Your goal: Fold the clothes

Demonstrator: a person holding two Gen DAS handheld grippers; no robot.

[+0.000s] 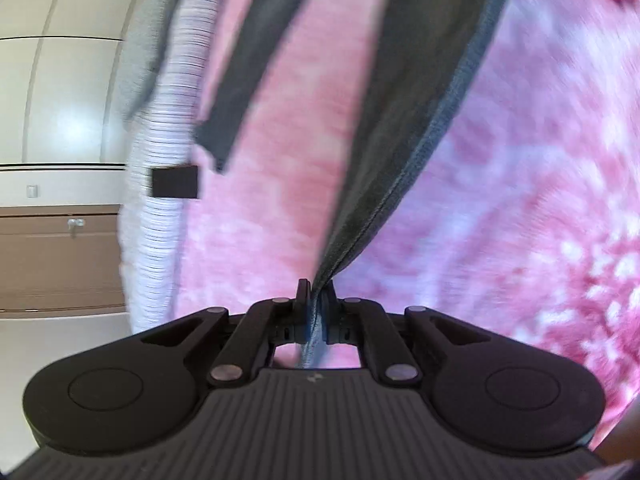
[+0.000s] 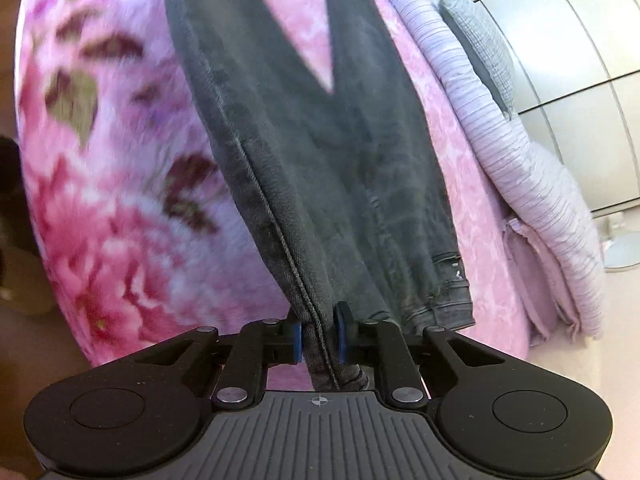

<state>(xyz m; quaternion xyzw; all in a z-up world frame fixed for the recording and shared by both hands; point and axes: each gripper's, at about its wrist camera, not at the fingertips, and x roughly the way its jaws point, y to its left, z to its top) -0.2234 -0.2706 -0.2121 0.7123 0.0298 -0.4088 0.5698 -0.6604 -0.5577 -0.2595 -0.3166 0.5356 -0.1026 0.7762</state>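
Observation:
A pair of dark grey jeans [image 2: 320,168] hangs over a pink floral blanket [image 2: 104,184]. My right gripper [image 2: 318,332] is shut on the jeans' side seam near the waistband, whose end [image 2: 444,304] shows to its right. My left gripper [image 1: 318,296] is shut on a bunched edge of the same jeans [image 1: 400,128], which stretch away up the view. One leg [image 1: 248,80] hangs apart to the left. The left wrist view is blurred.
A striped lilac sheet [image 2: 512,152] lies folded along the blanket's edge, with a grey cloth [image 2: 484,44] on it. White cupboard doors [image 1: 60,100] and a brown drawer [image 1: 56,256] stand beyond. A small dark label [image 1: 175,182] sits on the striped sheet.

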